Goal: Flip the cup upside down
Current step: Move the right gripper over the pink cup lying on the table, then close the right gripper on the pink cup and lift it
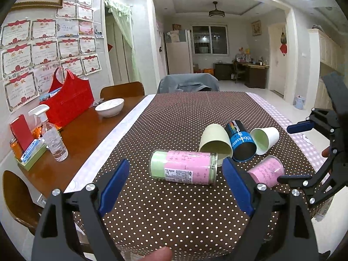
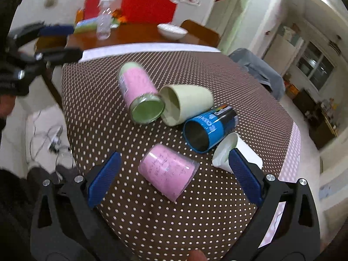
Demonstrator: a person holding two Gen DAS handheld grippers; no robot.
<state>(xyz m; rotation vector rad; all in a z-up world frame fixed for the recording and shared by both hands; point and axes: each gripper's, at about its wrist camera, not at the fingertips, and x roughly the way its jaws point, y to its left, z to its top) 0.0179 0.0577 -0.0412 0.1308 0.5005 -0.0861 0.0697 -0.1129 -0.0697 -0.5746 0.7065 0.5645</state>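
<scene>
Several cups lie on their sides on the brown dotted tablecloth [image 1: 174, 213]. A tall glass jar with a pink and green lining [image 1: 183, 167] [image 2: 139, 91] lies just ahead of my open left gripper [image 1: 176, 174]. A pale green cup [image 1: 215, 140] [image 2: 187, 103], a blue and black cup [image 1: 240, 140] [image 2: 209, 128] and a white paper cup [image 1: 264, 137] [image 2: 224, 152] lie behind it. A small clear cup with pink lining [image 2: 168, 171] [image 1: 266, 170] lies between the fingers of my open right gripper [image 2: 174, 174], apart from both pads.
On the bare wooden table to the left stand a white bowl [image 1: 109, 107], a spray bottle [image 1: 52, 137], a red bag [image 1: 69, 100] and a tissue box [image 1: 32, 152]. Wooden chairs [image 1: 121, 89] stand at that table's sides. A grey-covered chair [image 1: 188, 82] stands at the far end.
</scene>
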